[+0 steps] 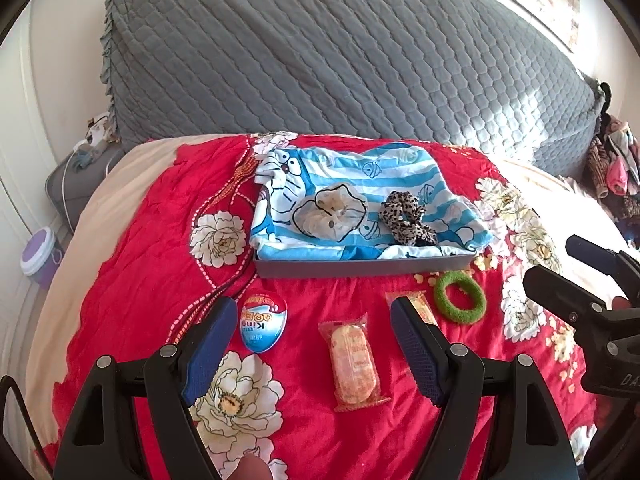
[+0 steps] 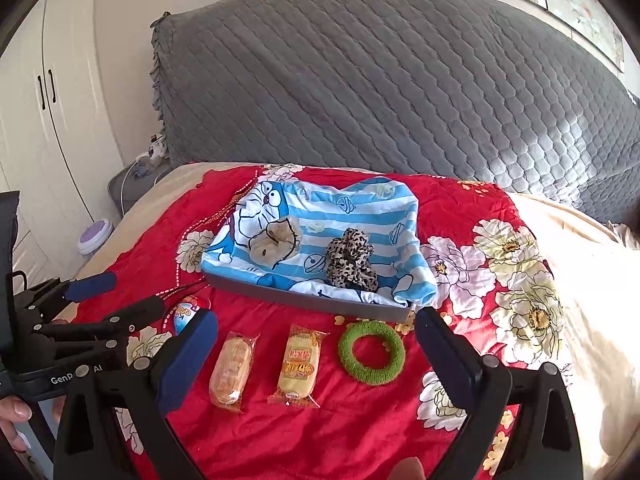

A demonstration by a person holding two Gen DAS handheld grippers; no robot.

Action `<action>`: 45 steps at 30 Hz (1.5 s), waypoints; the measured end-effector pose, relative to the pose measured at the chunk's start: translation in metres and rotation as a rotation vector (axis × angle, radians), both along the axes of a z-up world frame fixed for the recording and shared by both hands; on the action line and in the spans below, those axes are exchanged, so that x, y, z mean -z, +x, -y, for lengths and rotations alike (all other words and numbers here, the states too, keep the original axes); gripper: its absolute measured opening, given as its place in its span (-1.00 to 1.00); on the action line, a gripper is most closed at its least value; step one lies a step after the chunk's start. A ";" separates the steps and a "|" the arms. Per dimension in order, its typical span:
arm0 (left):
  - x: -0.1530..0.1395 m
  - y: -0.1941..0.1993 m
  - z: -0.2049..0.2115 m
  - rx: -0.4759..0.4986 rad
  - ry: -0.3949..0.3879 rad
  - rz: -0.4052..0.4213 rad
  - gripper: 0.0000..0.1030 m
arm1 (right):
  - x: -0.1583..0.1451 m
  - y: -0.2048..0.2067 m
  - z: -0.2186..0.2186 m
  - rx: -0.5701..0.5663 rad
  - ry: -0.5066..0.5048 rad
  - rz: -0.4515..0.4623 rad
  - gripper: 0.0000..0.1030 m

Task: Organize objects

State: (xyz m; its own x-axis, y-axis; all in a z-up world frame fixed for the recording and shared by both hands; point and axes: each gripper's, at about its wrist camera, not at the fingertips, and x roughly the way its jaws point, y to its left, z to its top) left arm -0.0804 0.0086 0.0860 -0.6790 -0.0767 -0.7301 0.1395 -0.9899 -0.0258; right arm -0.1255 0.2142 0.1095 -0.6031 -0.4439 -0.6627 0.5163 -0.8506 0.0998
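Just in front of the grey tray [image 2: 312, 300], the green scrunchie [image 2: 371, 354] lies flat between my right gripper [image 2: 316, 364] fingers, nearer the right one. Both grippers gape wide, empty. My left gripper [image 1: 314, 348] brackets a snack packet [image 1: 354, 364], long axis pointing trayward.

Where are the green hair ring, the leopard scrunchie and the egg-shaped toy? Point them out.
green hair ring [image 2: 345, 354]: right wrist view, left side of its fuzzy band.
leopard scrunchie [image 2: 350, 266]: right wrist view, centre folds.
egg-shaped toy [image 1: 263, 326]: left wrist view, printed lid.
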 end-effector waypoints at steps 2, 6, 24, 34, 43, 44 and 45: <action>0.001 0.002 -0.001 0.001 0.008 0.000 0.55 | 0.001 0.002 -0.001 -0.004 0.002 0.002 0.93; 0.003 0.005 -0.005 0.001 0.018 0.005 0.55 | 0.005 0.007 -0.005 -0.006 0.016 0.007 0.93; 0.019 0.025 -0.017 0.009 0.015 0.031 0.55 | 0.016 0.022 -0.024 0.006 0.047 0.008 0.93; 0.030 0.034 -0.018 0.009 0.015 0.050 0.55 | 0.022 0.030 -0.027 -0.001 0.069 0.009 0.93; 0.031 0.039 -0.018 0.012 0.018 0.055 0.55 | 0.029 0.038 -0.025 -0.011 0.094 0.015 0.93; 0.031 0.040 -0.018 0.012 0.018 0.054 0.55 | 0.030 0.038 -0.024 -0.012 0.096 0.015 0.93; 0.032 0.040 -0.018 0.014 0.018 0.056 0.55 | 0.030 0.039 -0.024 -0.014 0.099 0.016 0.93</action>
State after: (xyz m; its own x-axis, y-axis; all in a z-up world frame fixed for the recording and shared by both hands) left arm -0.0405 0.0269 0.0545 -0.6376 -0.0542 -0.7685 0.1276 -0.9912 -0.0360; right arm -0.0868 0.2384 0.0791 -0.5865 -0.3838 -0.7133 0.5271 -0.8495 0.0236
